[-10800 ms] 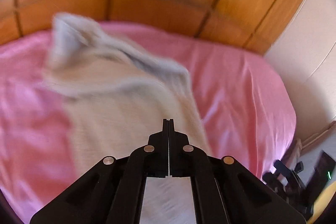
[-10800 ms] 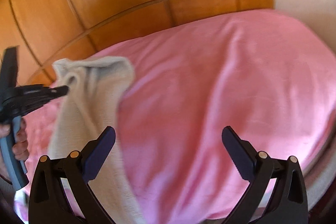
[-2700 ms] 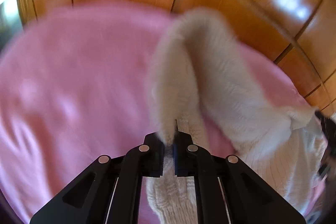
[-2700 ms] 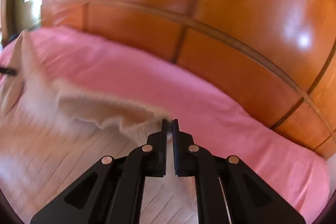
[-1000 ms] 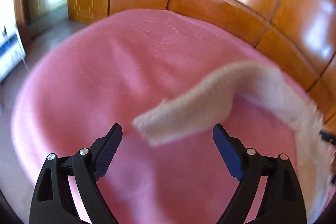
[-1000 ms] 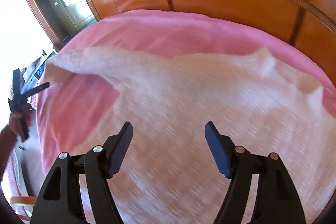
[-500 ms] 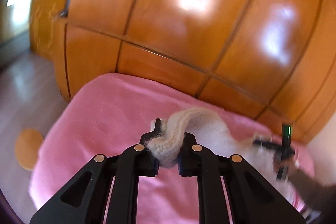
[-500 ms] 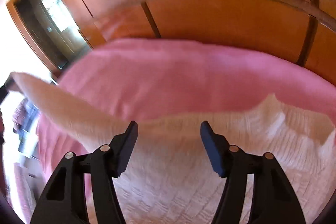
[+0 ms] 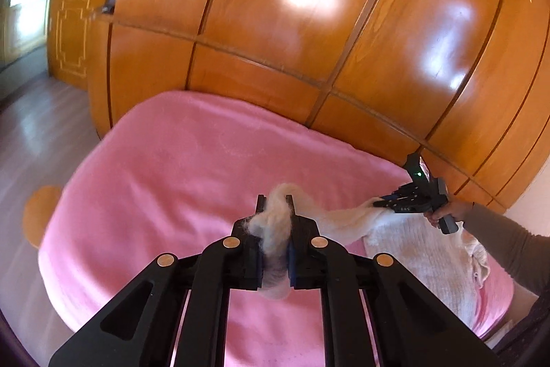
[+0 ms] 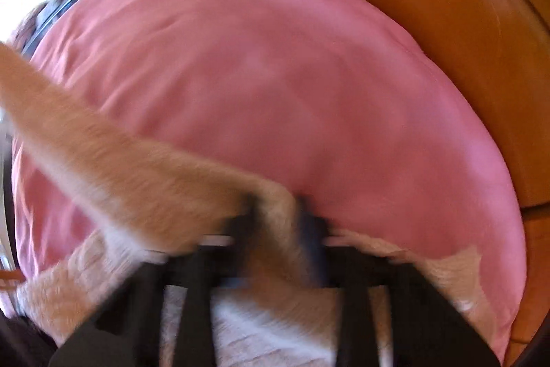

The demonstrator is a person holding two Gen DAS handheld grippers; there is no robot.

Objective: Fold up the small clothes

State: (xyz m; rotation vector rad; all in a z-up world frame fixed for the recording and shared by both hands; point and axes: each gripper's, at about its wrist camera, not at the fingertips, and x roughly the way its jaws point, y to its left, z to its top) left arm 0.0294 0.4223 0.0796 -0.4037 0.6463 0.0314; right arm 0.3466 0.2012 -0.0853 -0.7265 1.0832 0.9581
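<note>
**Two grippers hold one fuzzy sweater over the pink bed**

The left gripper (image 9: 275,205) is up in the air above the bed (image 9: 178,167). It points toward the far edge of the bed, where the wooden wardrobe (image 9: 309,23) stands. Its two fingers are squeezed tight on a fluffy end of the cream sweater (image 9: 422,250). A bit of wool pokes out above and below the fingers.

From there the sleeve stretches to the right, off the bed, to the right gripper (image 9: 381,203). A hand (image 9: 443,212) holds that gripper, and a grey sleeve covers the arm behind it. The right gripper points left, near the far right corner of the bed. In its own blurry picture its fingers look closed on a fold of the sweater (image 10: 275,222).

The rest of the sweater lies flat on the right side of the bed, close to the near right corner.

There is one sweater, one bed, and two grippers. The floor (image 9: 31,126) shows on the left of the bed.
</note>
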